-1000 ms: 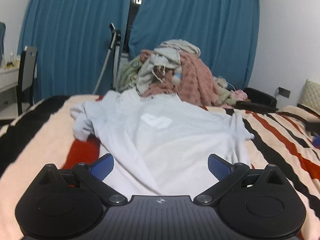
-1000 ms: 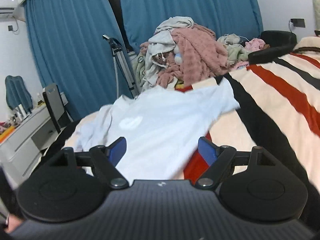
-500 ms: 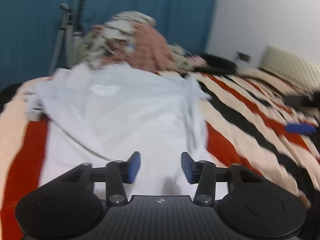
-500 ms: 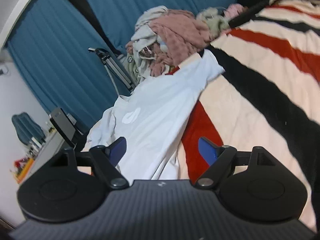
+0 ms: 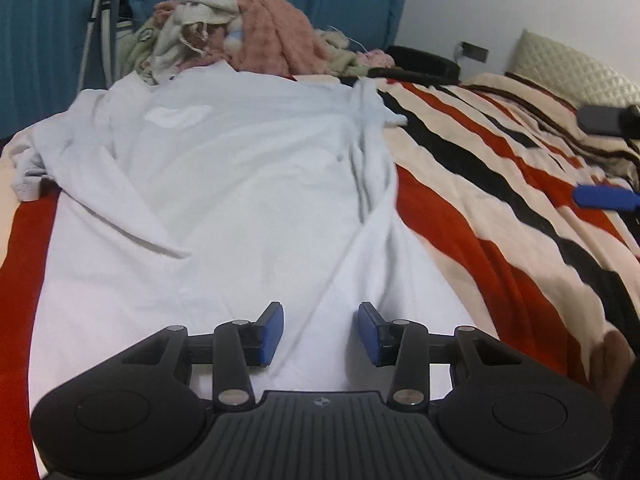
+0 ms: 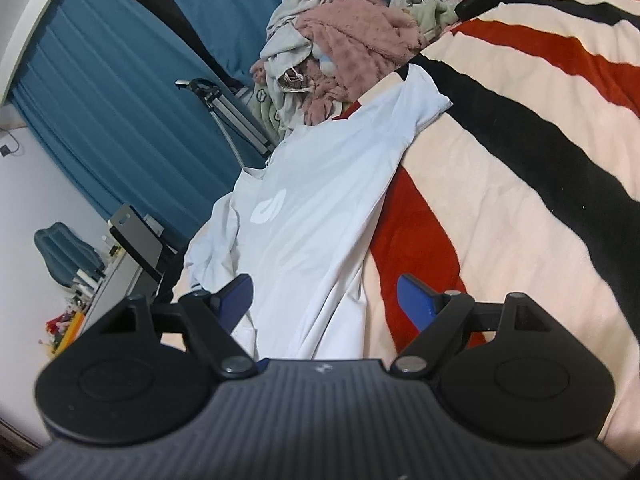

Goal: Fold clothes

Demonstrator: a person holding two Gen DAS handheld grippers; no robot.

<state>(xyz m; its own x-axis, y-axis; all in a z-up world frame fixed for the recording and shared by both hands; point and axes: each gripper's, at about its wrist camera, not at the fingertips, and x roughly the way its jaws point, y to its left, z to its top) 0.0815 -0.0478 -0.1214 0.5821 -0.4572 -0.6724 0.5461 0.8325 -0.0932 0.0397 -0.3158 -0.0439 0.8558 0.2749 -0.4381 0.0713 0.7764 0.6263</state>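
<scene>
A pale blue T-shirt [image 5: 240, 184] lies spread face up on the striped blanket [image 5: 500, 200], collar at the far end, one sleeve crumpled at the left. My left gripper [image 5: 320, 332] hovers low over the shirt's near hem. Its jaws are closing, with a raised fold of the cloth between the blue pads [image 5: 272, 332], which stand apart from it. My right gripper [image 6: 326, 300] is open wide over the shirt [image 6: 312, 200] at its near right edge, where cloth meets blanket [image 6: 520, 180]. Nothing is gripped.
A pile of clothes [image 5: 256, 36] with a pink fleece sits at the bed's far end before blue curtains. A metal stand [image 6: 232, 120], a dark chair [image 6: 136, 236] and a desk [image 6: 100, 300] are left of the bed. A quilted pillow [image 5: 572, 72] lies far right.
The left gripper's jaws have narrowed from wide to a small gap while it sank toward the shirt's hem and swung right. The right gripper rolled, tilting its view, and stayed open.
</scene>
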